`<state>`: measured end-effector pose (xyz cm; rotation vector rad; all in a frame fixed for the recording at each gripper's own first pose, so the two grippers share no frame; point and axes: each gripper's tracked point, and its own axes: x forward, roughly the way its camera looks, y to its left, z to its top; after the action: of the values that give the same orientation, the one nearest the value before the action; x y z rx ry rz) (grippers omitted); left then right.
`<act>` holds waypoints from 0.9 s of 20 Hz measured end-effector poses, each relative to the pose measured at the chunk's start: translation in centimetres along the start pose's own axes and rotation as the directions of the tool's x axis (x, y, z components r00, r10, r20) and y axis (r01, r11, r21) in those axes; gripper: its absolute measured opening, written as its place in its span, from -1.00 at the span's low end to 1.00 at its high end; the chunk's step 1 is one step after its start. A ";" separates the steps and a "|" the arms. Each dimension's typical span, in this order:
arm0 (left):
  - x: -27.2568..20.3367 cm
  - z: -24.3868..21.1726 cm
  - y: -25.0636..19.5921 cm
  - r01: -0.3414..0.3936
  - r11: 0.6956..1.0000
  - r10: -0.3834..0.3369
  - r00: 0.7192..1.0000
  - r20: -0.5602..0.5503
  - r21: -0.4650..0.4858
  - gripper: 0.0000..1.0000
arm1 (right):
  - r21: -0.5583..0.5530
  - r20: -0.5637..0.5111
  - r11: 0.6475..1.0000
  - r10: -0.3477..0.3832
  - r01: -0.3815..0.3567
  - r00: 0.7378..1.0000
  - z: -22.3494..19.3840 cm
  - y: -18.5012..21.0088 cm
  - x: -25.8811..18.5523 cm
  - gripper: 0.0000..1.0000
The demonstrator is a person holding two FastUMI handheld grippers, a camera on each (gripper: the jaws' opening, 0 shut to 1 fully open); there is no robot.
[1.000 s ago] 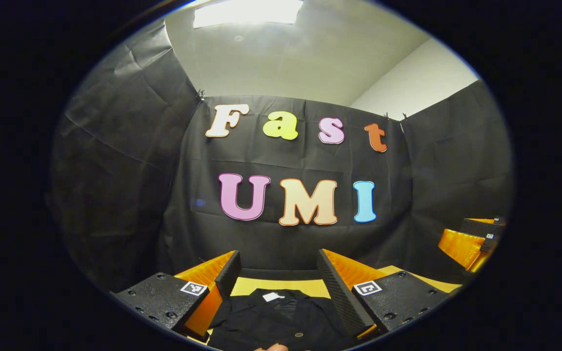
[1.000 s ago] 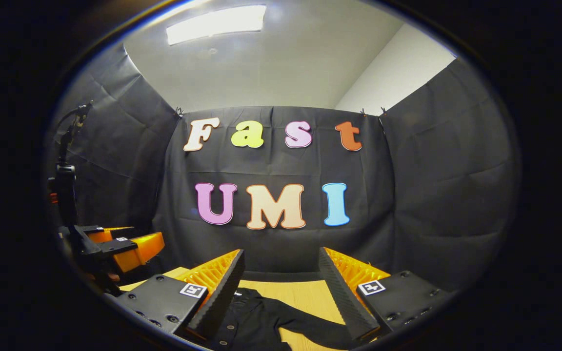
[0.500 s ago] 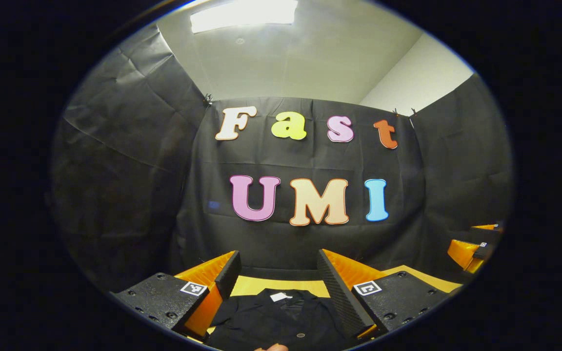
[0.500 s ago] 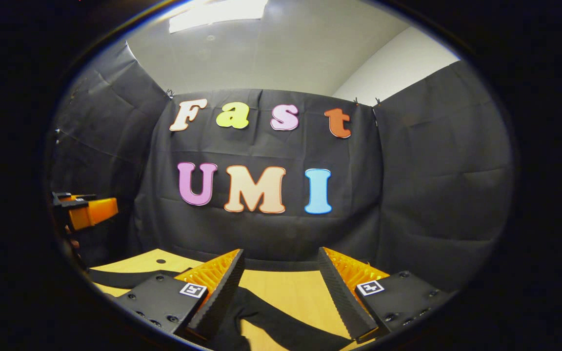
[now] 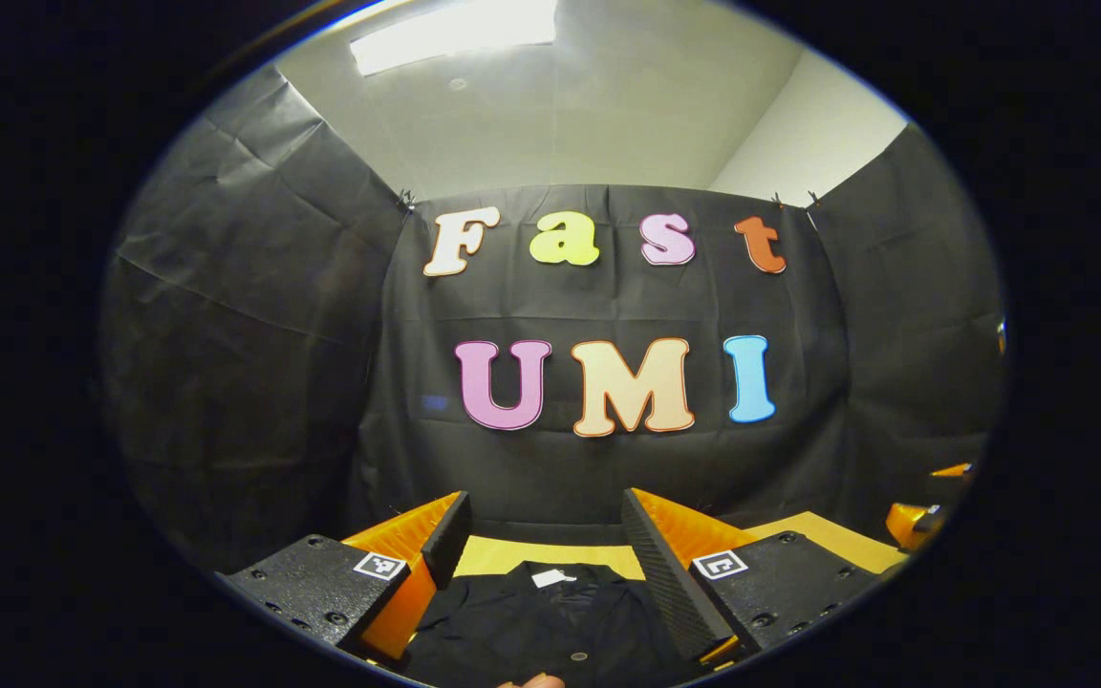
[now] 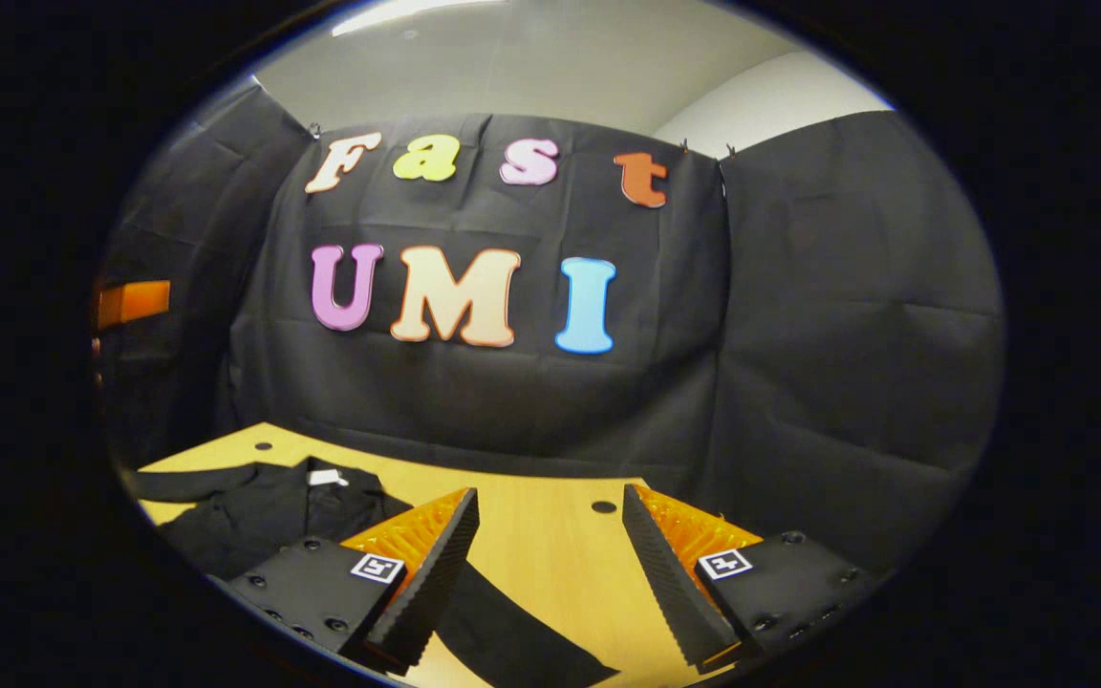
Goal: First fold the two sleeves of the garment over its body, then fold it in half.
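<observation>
- The wooden table (image 6: 550, 545) fills the lower part of the right gripper view, a plain tabletop with a couple of small holes (image 6: 604, 506) in it. Nothing on it looks like it blocks a fold.
- The black garment (image 6: 264, 511) lies flat at the lower left of that view, collar tag (image 6: 327, 477) facing up. In the left gripper view it sits bottom centre, right between the fingers.
- One sleeve (image 6: 512, 640) runs out from the body toward the bottom centre of the right gripper view, passing under the near finger. Looks like neither sleeve is folded in yet, so I'd say we're at the very start.
- Right gripper (image 6: 550, 564) is spread wide with nothing in it and hovers over bare table just beside that sleeve. My take: drop low, pinch near the cuff, then carry it across the body in one flat sweep so it doesn't bunch.
- Left gripper (image 5: 546, 564) is also gaping and empty above the collar area.
- A button (image 5: 579, 656) shows on the shirt front at the bottom of the left gripper view.
</observation>
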<state>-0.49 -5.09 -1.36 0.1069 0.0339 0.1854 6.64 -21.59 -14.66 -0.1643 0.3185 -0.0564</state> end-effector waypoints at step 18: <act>0.4 -0.7 -3.7 -0.024 0.995 0.026 0.999 -0.025 0.094 0.94 | 0.011 -0.591 0.995 0.088 -0.101 0.802 -25.6 -3.0 1.8 0.98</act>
<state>0.53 -8.52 -2.51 0.1986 0.0674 0.2101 0.19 -28.58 -38.70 -0.1478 0.9582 -0.0029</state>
